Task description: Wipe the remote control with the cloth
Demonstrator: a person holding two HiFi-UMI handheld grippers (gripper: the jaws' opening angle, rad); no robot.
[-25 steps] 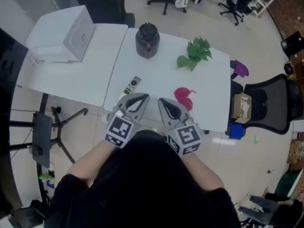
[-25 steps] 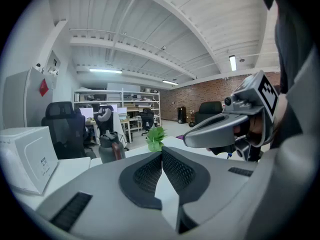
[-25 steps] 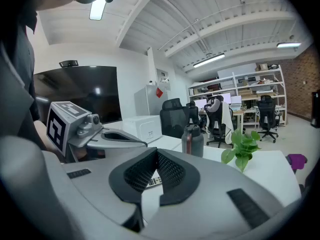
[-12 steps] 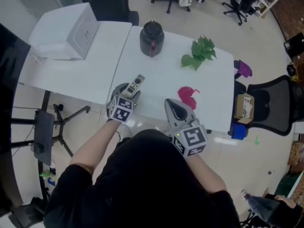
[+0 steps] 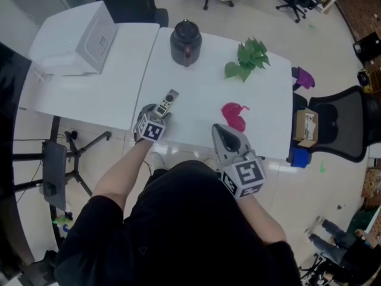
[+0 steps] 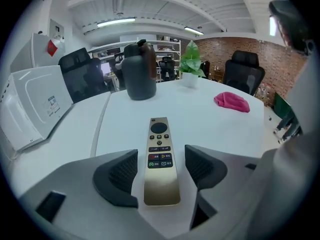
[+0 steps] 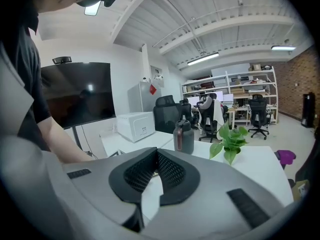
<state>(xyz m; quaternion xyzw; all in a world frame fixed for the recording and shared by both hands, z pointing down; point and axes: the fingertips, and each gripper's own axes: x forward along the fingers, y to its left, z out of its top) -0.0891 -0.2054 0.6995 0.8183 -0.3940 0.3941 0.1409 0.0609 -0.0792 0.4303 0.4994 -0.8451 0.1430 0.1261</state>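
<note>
a second ago your two grippers sat side by side at the near edge of the white table (image 5: 196,70), low in the middle of the head view, both closed. now your left gripper (image 6: 161,170) has gone up and to the left, to the slim gold remote control with dark buttons (image 6: 161,156), which lies flat near the table's left edge, left of centre in the head view. its jaws are opening and stand wide apart, one on each side of the remote's near end, with a gap on either side and no pad pressing on it. your right gripper (image 5: 222,133) has slid a little to the right along the near edge, and its jaws stay pressed together with nothing between them. the crumpled pink cloth (image 5: 234,115) lies where it was, right of centre in the head view, just beyond the right gripper's tip and well apart from the remote.
</note>
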